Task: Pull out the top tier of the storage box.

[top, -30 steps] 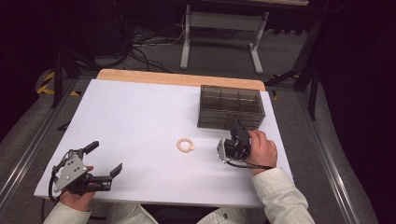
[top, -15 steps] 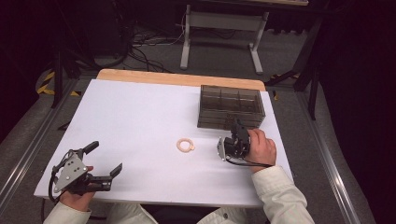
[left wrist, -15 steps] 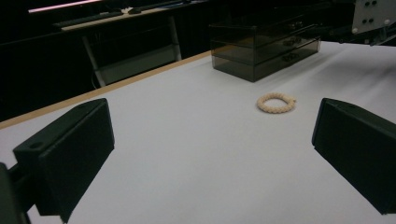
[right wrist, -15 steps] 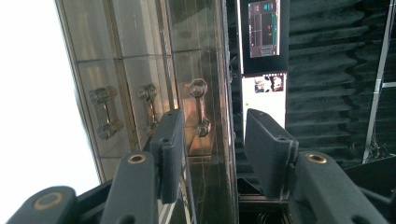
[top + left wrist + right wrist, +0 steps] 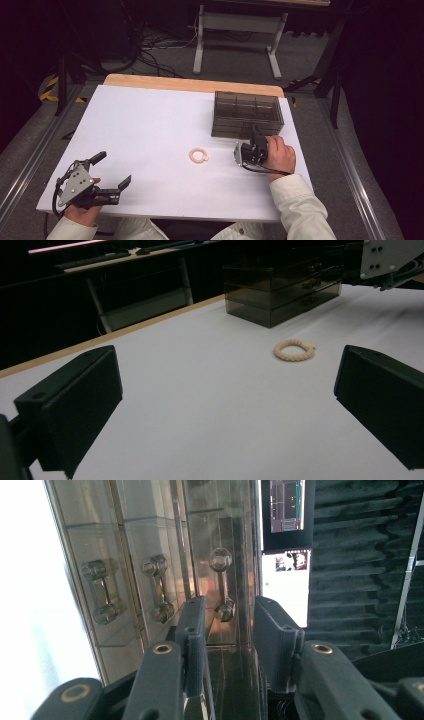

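Closing around a drawer handle, right hand-held gripper hasn't clamped; left released.

Drawer box at the table's far right, bracelet nearer the middle, before and left of it. Right gripper just before the box front, facing a drawer handle. Left gripper at the near left corner, well apart from the bracelet.
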A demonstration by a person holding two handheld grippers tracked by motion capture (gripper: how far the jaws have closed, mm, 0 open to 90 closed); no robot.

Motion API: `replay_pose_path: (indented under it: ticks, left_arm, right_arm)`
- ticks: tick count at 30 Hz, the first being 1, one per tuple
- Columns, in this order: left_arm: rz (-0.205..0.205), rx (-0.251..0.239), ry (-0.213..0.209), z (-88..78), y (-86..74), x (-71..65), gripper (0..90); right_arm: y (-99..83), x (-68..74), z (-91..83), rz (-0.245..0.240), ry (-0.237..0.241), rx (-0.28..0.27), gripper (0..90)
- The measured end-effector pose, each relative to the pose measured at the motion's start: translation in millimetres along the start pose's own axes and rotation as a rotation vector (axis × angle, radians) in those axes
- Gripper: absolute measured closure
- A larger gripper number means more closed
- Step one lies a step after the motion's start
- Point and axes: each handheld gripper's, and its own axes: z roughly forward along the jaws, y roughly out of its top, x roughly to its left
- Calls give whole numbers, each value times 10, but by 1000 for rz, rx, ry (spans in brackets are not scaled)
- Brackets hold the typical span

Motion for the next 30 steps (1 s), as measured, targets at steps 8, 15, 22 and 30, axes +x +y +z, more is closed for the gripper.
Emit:
replay_pose_path:
  ticks: [8, 15, 22, 30]
  left_arm:
    - [1, 4, 2, 4, -4, 1, 1]
    - [2, 5, 1, 3, -5, 5, 1]
    - [2, 1, 3, 3, -4, 4, 1]
    - [15, 5, -10, 6, -2, 17, 1]
  right_arm:
    - [1, 17, 51, -4, -1, 9, 753]
    - [-6, 15, 79, -12, 1, 16, 795]
    - [4, 22, 75, -19, -7, 20, 805]
    - [8, -4, 17, -25, 4, 17, 807]
